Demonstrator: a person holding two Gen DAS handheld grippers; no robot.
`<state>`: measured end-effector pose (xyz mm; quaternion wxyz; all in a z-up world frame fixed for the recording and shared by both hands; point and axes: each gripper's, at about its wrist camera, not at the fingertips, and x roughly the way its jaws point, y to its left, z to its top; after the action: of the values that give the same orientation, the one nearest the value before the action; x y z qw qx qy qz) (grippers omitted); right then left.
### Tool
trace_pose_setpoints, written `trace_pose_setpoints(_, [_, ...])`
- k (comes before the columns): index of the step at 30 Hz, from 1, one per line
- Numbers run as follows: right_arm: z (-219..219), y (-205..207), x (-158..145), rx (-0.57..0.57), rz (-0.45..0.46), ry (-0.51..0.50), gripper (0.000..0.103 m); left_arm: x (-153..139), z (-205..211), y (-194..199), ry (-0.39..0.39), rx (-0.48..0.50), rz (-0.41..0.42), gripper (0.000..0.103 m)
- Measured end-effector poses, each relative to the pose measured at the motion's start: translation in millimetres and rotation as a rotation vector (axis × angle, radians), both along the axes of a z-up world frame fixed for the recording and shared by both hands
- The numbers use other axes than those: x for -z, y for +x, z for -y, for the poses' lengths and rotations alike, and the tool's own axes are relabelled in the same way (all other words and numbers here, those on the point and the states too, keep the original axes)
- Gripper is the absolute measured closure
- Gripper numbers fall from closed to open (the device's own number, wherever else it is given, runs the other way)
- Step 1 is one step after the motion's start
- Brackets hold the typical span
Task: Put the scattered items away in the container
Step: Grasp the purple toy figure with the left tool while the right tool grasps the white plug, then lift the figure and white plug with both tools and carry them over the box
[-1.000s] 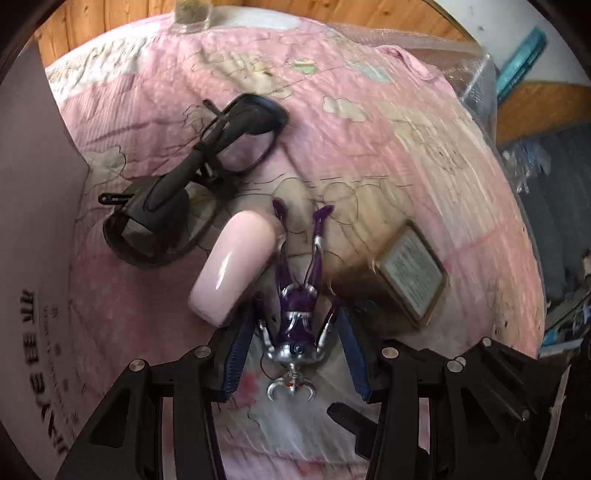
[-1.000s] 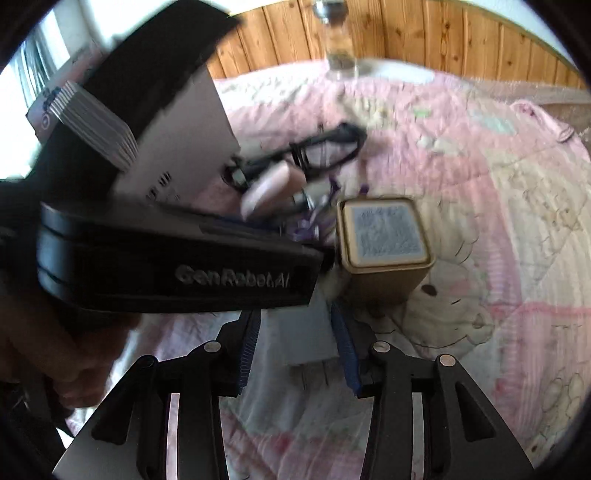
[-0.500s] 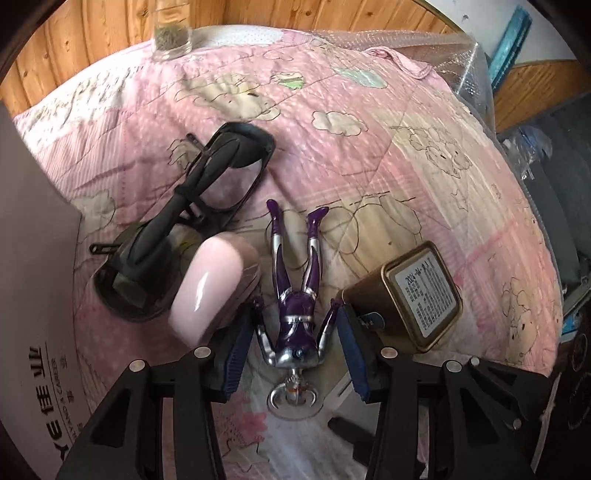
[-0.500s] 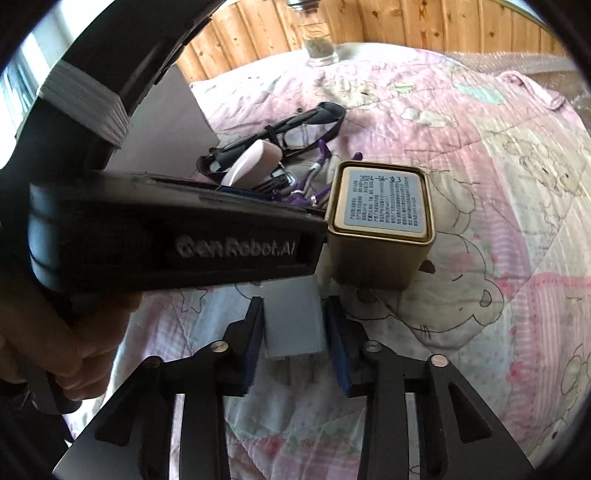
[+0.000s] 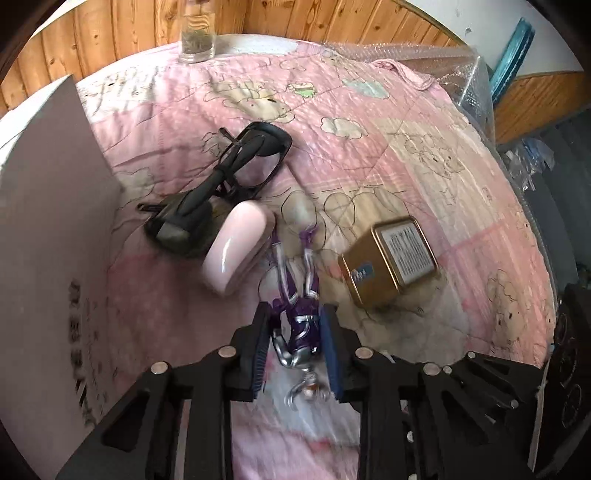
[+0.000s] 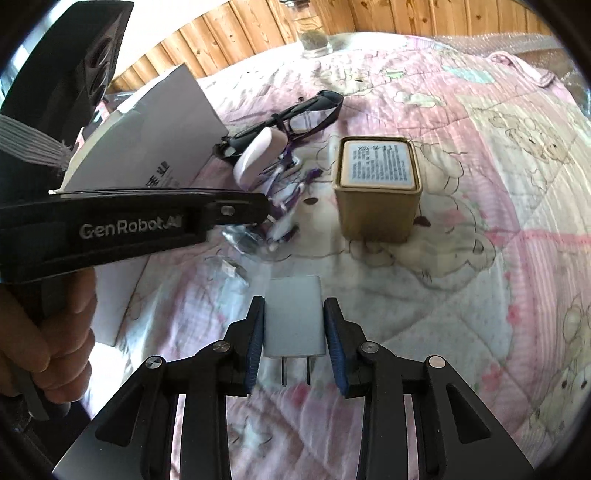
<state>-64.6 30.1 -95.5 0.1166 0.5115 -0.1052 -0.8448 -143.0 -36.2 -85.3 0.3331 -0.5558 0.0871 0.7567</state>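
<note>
**A sunlit bed against pine panelling**

We see a bed under a pink quilt [image 5: 388, 155] printed with cartoon bears and clouds. Along the far side runs a wall of knotty wooden boards [image 5: 295, 18], with white wall [image 5: 517, 22] above on the right. A glass jar [image 5: 195, 37] stands at the far edge. Bubble wrap [image 5: 454, 62] lies far right. Daylight brightens the quilt.

gold tin [image 6: 376, 192] blocks fwd, quilt [image 6: 498, 166] right open
</note>
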Motion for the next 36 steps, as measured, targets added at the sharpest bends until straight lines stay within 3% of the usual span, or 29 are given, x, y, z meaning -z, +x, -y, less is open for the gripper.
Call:
trace_pose_setpoints(5, [3.5,8.1,0.6,0.006,0.01,0.01,0.07,3.4,10.1,6.1,0.015,-0.017,0.028,0.092])
trace_pose_setpoints(9, [3.2,9.5,-0.6,0.013,0.005,0.023,0.069,12.8,2.6,-2.1,-0.001,-0.031,0.041,0.076])
trace_pose_setpoints(12, [1.0,7.6,5.8,0.019,0.021,0.024,0.069,29.2,-8.5,-7.3,-0.027,-0.013,0.042,0.073])
trace_pose_setpoints(16, [1.0,9.6,9.9,0.018,0.023,0.031,0.07,28.1,-16.9,-1.5,-0.065,0.022,-0.025,0.076])
trace_pose_setpoints(24, [-1.2,16.5,0.5,0.031,0.026,-0.008,0.07,12.1,16.3,8.5,0.008,-0.028,0.037,0.087])
trace_pose_setpoints(36, [10.5,33.1,-8.1,0.026,0.025,-0.017,0.07,-0.8,34.0,38.3,-0.016,-0.037,0.021,0.087])
